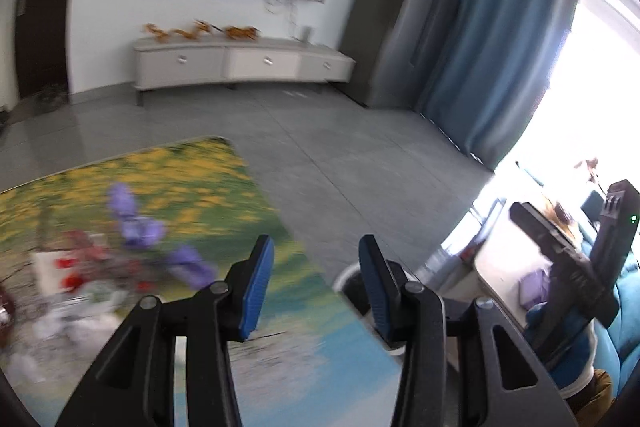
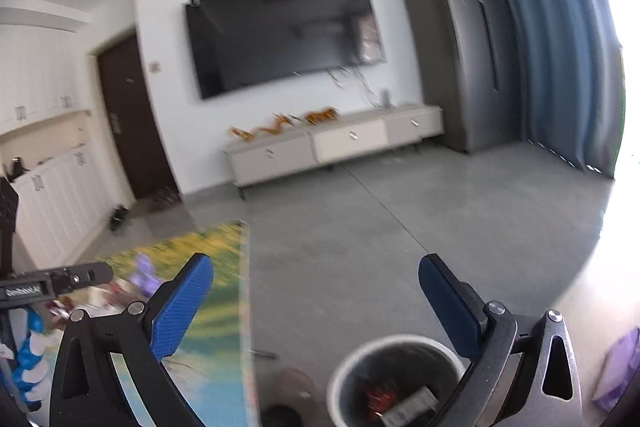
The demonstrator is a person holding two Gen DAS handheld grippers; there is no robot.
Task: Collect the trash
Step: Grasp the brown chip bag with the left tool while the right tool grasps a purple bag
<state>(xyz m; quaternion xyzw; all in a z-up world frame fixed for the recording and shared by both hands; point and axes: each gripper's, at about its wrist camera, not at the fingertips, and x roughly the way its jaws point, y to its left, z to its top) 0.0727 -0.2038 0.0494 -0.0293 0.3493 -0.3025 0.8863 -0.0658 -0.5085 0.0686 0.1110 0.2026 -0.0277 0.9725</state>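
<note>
While the bin (image 2: 394,383) is already holding a few scraps down at 6 o'clock in the right view, plenty is still lying on the table (image 1: 224,187): purple wrappers (image 1: 138,223) and red and white bits at 9 o'clock. Right gripper (image 2: 316,291) is hanging wide apart and empty above the bin. Left gripper (image 1: 316,267) is sitting half-spread, nothing in it. I'd guess roughly partway done.

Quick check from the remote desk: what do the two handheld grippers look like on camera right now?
Both match: the left gripper and the right gripper have black angular linkage arms with silver pivot pins and blue textured finger pads. The right wrist view shows white lettering on the left unit's body.
</note>
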